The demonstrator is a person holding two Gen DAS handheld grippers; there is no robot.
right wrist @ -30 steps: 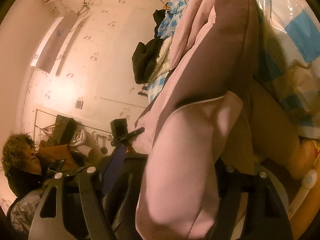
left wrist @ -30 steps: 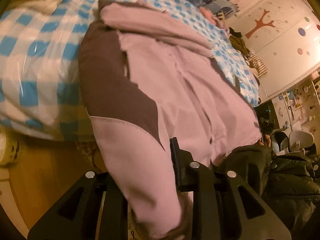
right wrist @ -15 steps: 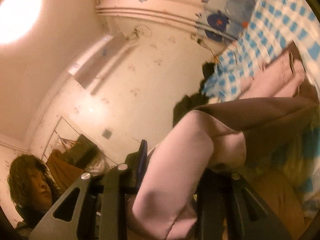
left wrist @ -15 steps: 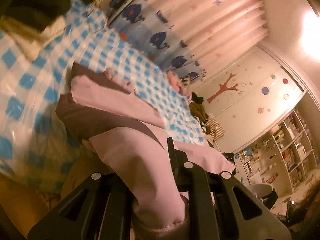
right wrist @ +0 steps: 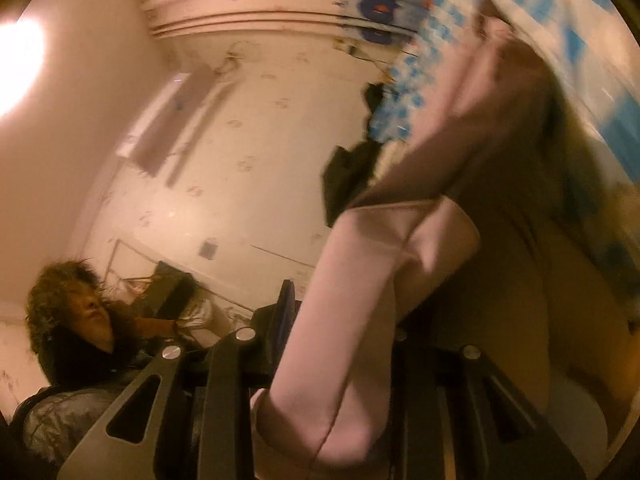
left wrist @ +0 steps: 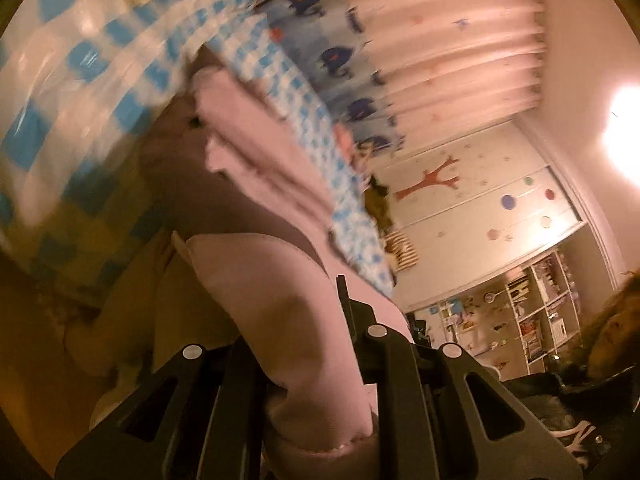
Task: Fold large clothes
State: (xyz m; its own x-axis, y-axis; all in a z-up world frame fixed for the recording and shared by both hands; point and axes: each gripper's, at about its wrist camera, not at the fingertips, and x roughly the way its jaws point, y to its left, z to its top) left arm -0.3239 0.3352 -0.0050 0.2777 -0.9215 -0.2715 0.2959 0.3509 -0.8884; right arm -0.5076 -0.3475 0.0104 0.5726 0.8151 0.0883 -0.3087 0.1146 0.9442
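While both views are blurred, the pink and brown garment (left wrist: 256, 184) is clear enough to follow: it lies partly on the bed, where its folded pink layers rest on the blue and white checked cover (left wrist: 80, 64), and its near end rises off the edge toward both cameras. In the left wrist view, one pink part of it runs down between the black fingers of the left tool (left wrist: 320, 400), which is closed tight on the cloth. In the right wrist view, another pink part with a brown band above it passes between the fingers of the right tool (right wrist: 332, 396), and this tool also grips the fabric, with a thick bunch of it between its fingers. The brown section of the garment stretches from there up to the bed. Behind the bed hangs a curtain (left wrist: 440, 40) with dark blue animal prints along its lower border, and beside it stands a white wardrobe (left wrist: 480, 196) with a red tree and coloured dots. A shelf unit (left wrist: 532, 312) full of small things is further right. A dark pile of clothes (right wrist: 352, 176) lies at the far side of the bed. The person (right wrist: 76, 312), in a dark jacket, is at the lower corner.
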